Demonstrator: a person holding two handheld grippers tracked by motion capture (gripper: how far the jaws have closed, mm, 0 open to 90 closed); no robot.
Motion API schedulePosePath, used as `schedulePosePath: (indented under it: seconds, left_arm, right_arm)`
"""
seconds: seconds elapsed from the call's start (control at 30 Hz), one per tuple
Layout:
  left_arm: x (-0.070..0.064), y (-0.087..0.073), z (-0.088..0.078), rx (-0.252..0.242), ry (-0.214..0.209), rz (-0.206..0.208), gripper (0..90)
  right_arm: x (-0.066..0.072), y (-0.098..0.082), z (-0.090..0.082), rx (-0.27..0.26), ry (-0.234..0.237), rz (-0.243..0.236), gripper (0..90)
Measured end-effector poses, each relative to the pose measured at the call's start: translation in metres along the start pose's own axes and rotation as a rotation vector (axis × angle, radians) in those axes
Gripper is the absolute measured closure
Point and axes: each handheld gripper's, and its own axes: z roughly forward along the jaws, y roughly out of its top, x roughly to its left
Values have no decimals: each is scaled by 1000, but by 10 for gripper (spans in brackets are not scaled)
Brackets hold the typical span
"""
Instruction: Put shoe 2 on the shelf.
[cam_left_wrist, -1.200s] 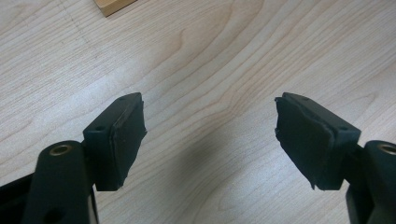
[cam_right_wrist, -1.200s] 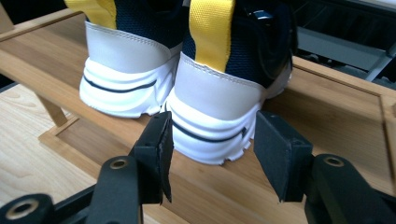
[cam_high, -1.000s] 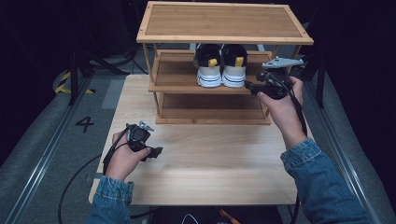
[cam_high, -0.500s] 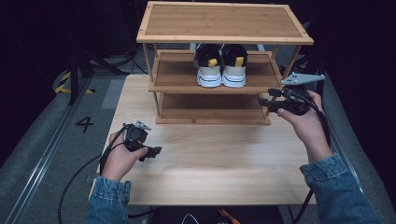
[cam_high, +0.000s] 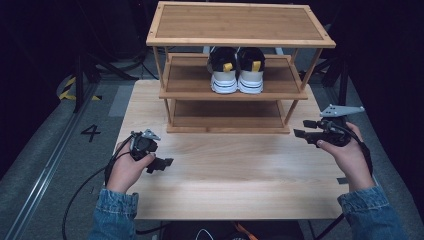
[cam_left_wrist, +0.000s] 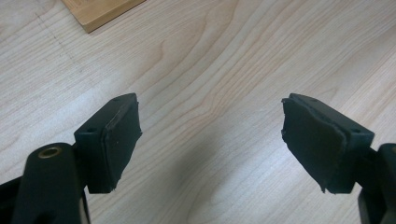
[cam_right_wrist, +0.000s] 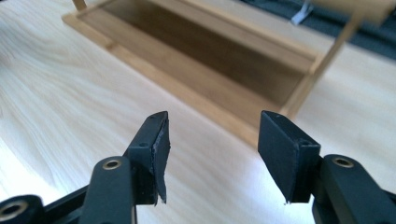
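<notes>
Right gripper (cam_high: 302, 128) (agape) near shoe rack (cam_high: 228, 127).

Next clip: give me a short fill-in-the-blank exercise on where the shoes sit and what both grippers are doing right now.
1. The pair of shoes stands on the ____ shelf of the wooden rack.
2. The left gripper has its jaws ____, with nothing between them.
3. The right gripper points toward the ____ shelf.
4. The rack stands on a light wooden ____.

Missing words: middle; open; bottom; table
</notes>
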Motion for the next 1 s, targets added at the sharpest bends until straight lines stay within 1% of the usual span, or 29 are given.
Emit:
schedulePosePath:
  seconds: [0.03,0.07,0.1,0.13,0.17,0.2,0.23,0.27,0.3,0.33,0.4,0.43,0.47,0.57,0.67,0.7,0.73,0.77,0.83,0.9,1.0]
  left_arm:
    - [1,0,1,3,1,9,205]
    - [1,-1,2,2,-3,0,207]
    - [3,-2,3,1,-7,1,207]
    - [4,-2,4,-3,-6,-5,207]
    - [6,-3,4,1,-3,-1,206]
    - [6,-3,4,1,-3,-1,205]
    - [7,-3,5,-2,6,0,205]
    - [7,-4,5,0,4,-17,204]
    - [8,-5,5,9,9,-13,204]
    - [8,-5,6,12,10,-13,204]
    - [8,-5,6,15,12,-9,204]
    - [8,-5,6,15,12,-9,204]
    - [9,-5,6,20,14,-6,202]
    - [9,-5,7,36,7,2,202]
    - [9,-5,9,39,6,0,201]
    - [9,-5,10,57,8,13,201]
    - [9,-6,12,68,-1,16,201]
    - [8,-6,13,76,-5,7,201]
    - [7,-6,16,106,-9,17,202]
    - [7,-6,18,114,-4,32,202]
    - [4,-5,21,129,-11,44,202]
  right_arm:
    - [-2,-6,1,8,5,9,437]
    - [-4,-11,2,12,13,13,428]
    - [-7,-20,4,18,29,17,426]
    - [-10,-28,6,21,42,31,426]
    - [-12,-36,8,19,49,44,426]
    - [-12,-36,8,19,49,44,426]
    - [-14,-43,9,22,54,55,427]
    - [-17,-51,12,30,57,64,427]
    - [-18,-62,16,43,63,77,429]
    - [-20,-68,19,53,68,81,429]
    - [-20,-76,23,94,71,89,428]
    - [-20,-80,25,115,63,81,427]
    - [-20,-84,27,128,63,91,425]
    - [-20,-92,34,175,65,80,425]
    - [-19,-98,40,208,69,81,430]
    - [-19,-100,43,220,68,77,430]
    - [-19,-101,45,231,66,71,429]
    - [-18,-102,47,244,61,60,429]
    - [-16,-102,51,253,65,48,423]
    - [-14,-102,53,243,63,27,421]
    - [-12,-102,55,233,53,2,409]
